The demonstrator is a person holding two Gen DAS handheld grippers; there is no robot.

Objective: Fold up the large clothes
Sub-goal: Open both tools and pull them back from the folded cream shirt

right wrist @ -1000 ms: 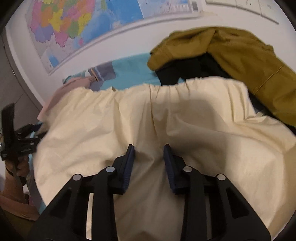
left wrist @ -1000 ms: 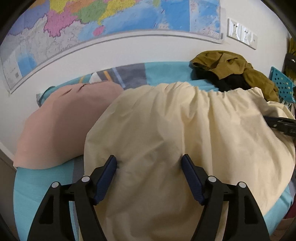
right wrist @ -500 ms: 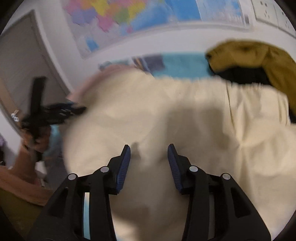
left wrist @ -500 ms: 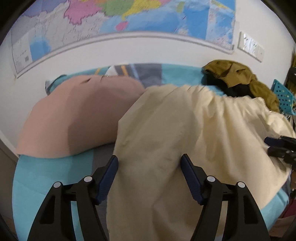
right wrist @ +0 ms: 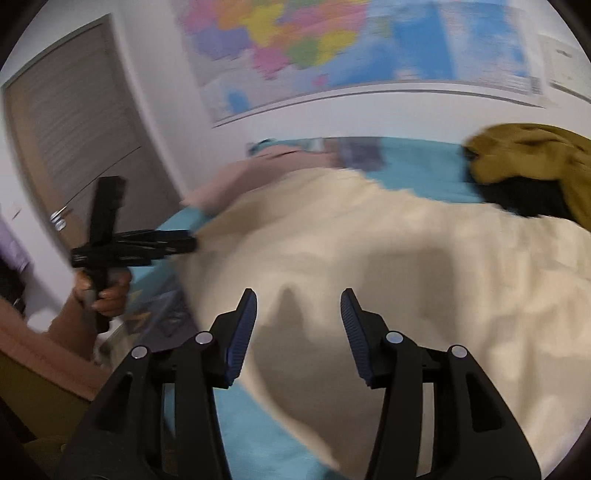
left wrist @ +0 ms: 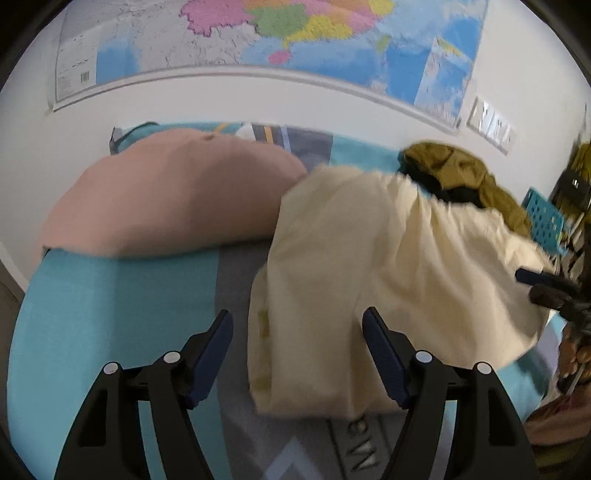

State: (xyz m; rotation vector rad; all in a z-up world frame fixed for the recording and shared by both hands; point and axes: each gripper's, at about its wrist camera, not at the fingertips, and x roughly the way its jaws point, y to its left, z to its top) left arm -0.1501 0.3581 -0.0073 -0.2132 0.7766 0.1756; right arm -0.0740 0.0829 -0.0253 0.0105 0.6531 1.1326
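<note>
Cream garment (left wrist: 399, 266) spread flat on bed (left wrist: 110, 295) for folding — left claw (left wrist: 297, 343) wide, empty; right claw (right wrist: 298, 325) just been opening, holding nothing.

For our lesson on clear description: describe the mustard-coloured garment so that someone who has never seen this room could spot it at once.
Start at the big map on the white wall; below it lies a bed with a turquoise cover. At the bed's right end, by the wall, the mustard-coloured garment sits crumpled on something black. Its neighbours, the cream garment and the pink garment, lie spread out flat and pale.
</note>
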